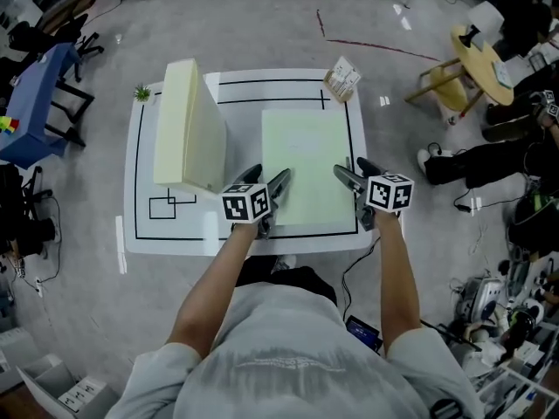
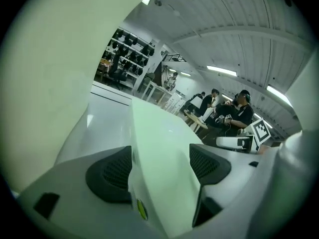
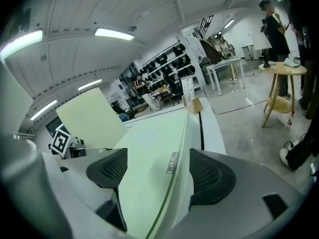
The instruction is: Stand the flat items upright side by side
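Here, white table (image 1: 140, 238) on grey floor (image 1: 262, 33)

Bright, even light is given from overhead by ceiling strip lights (image 3: 112, 33). Only faint, soft shadows are cast on the white table (image 1: 175, 234). Strong fisheye bending and dark corners are seen in both gripper views, where the near green flat item (image 2: 159, 148) is rendered soft.

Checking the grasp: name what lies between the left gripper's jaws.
The near edge of the flat green panel lies between the open jaws of the left gripper, shown in the left gripper view.
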The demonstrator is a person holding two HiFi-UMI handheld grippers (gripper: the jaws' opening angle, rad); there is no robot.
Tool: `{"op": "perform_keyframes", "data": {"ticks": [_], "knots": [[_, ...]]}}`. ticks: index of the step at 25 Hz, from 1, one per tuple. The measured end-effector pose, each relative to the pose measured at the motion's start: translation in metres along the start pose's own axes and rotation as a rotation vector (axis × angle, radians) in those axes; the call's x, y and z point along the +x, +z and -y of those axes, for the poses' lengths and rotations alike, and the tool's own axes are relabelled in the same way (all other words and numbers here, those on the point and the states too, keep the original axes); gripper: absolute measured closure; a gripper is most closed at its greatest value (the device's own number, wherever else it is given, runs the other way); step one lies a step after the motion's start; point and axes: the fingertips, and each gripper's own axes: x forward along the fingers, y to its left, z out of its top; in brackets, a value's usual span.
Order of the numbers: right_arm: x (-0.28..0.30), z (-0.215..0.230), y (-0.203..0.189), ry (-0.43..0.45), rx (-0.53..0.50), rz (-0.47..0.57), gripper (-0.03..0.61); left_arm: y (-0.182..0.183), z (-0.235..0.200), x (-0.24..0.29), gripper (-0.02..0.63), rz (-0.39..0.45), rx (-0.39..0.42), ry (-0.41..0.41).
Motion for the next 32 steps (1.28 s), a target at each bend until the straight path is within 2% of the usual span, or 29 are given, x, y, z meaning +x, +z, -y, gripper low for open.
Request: {"op": "perform_keyframes", "data": {"ticks": [4,6,8,11,15,21,26,28,32], "knots": [[0.011,0.008,-0.003,0.021,0.033,-0.014,0.19,0.002,-0.009,0.008,0.253,-0.044,-0.012,-0.01],[0.015,0.011,-0.004,0.044,0.061,-0.011,0.19,0.004,-0.011,0.01,0.253,-0.051,-0.043,-0.009],[0.02,0.013,-0.008,0.077,0.073,-0.035,0.19,0.001,-0.012,0.011,0.253,-0.065,-0.08,0.006],[0.03,0.02,-0.006,0.128,0.073,-0.064,0.19,-0.003,-0.014,0.016,0.255,-0.101,-0.087,0.045],[0.04,0.024,-0.011,0.195,0.039,-0.113,0.19,-0.004,-0.014,0.02,0.255,-0.076,-0.087,0.082],[0.043,0.028,-0.011,0.235,0.014,-0.134,0.191,-0.005,-0.016,0.023,0.253,-0.057,-0.095,0.048],[0.042,0.027,-0.012,0.227,0.029,-0.114,0.19,-0.011,-0.018,0.028,0.253,-0.087,-0.164,-0.017],[0.04,0.027,-0.008,0.252,0.096,-0.088,0.19,-0.011,-0.018,0.028,0.253,-0.083,-0.171,-0.028],[0.034,0.03,0.016,0.34,0.448,0.108,0.186,-0.009,-0.018,0.024,0.253,-0.049,-0.176,-0.034]]}}
